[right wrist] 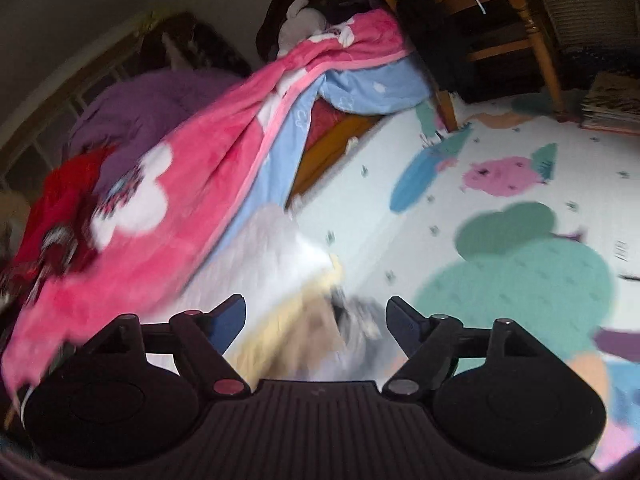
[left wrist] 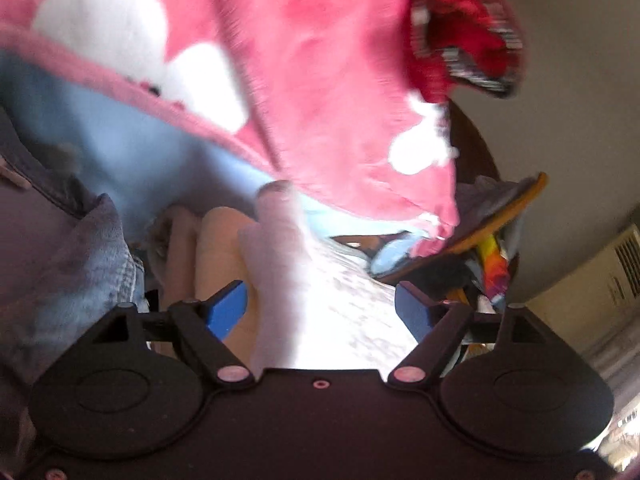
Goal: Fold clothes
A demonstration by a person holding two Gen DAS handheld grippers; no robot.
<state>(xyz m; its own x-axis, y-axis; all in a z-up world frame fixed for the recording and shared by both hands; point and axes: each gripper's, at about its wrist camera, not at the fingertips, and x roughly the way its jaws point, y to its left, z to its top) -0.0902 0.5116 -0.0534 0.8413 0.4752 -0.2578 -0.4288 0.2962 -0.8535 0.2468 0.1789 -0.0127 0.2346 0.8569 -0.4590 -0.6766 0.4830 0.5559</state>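
Observation:
A pale white garment (left wrist: 340,300) lies under my left gripper (left wrist: 320,304), whose blue fingers stand wide apart with nothing between them. In the right wrist view the same pale cloth (right wrist: 272,264) lies on the bed edge, with a yellowish and grey piece (right wrist: 320,328) blurred beside it. My right gripper (right wrist: 316,316) is open above that cloth and holds nothing. A red garment (right wrist: 60,208) lies at the left; it also shows in the left wrist view (left wrist: 460,28). A blue denim piece (left wrist: 92,264) lies at the left.
A pink blanket with white shapes (right wrist: 192,184) over a light blue sheet (right wrist: 280,132) covers the bed. A purple pillow (right wrist: 140,108) and a plush toy (right wrist: 300,20) lie at the back. A wooden chair (right wrist: 500,12) stands on the patterned floor mat (right wrist: 500,240).

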